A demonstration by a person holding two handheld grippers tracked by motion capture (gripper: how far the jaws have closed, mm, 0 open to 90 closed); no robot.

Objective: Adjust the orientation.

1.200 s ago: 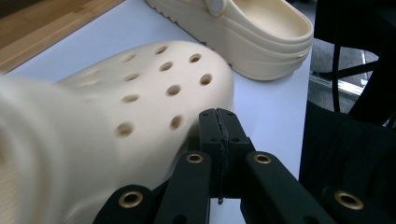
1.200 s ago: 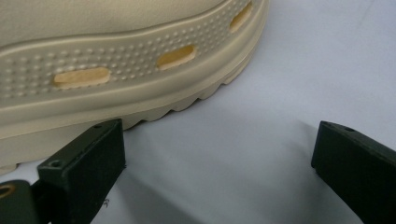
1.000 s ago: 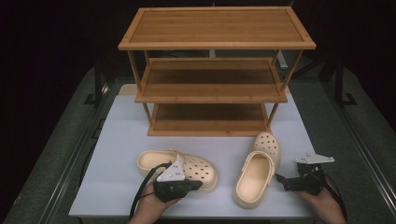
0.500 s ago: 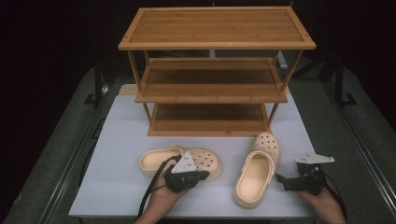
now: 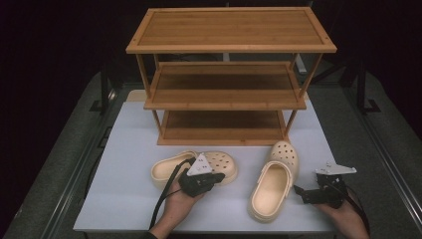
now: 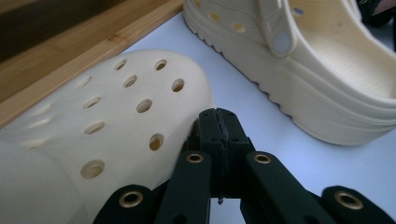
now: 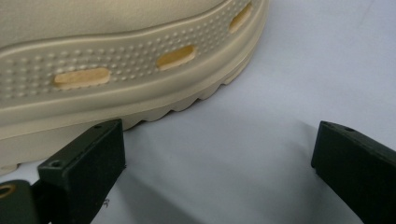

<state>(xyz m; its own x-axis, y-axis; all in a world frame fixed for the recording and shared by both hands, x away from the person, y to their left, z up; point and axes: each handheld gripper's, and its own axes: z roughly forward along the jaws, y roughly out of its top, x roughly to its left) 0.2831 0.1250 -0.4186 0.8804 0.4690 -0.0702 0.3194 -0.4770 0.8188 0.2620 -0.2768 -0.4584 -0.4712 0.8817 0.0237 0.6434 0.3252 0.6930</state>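
Two cream clogs lie on the white table in front of a wooden shelf rack (image 5: pixel 229 94). The left clog (image 5: pixel 171 169) lies crosswise with its toe to the right. The right clog (image 5: pixel 273 186) points its toe at the rack. My left gripper (image 5: pixel 219 177) is over the left clog's toe, jaws shut with nothing between them. In the left gripper view its tips (image 6: pixel 218 123) sit at the edge of the holed toe (image 6: pixel 116 121), with the other clog (image 6: pixel 327 70) beyond. My right gripper (image 5: pixel 298 190) stands open beside the right clog's outer side (image 7: pixel 116 60), low over the table.
The three-tier rack stands at the back of the white table (image 5: pixel 124 199), its bottom board (image 6: pixel 70 51) just behind the left clog. Dark floor and metal rails (image 5: pixel 388 149) flank the table. Bare table surface lies to the left of the clogs and between them.
My left gripper has moved forward and to the right, from the near side of the left clog onto its toe. The right gripper and both clogs have stayed put.
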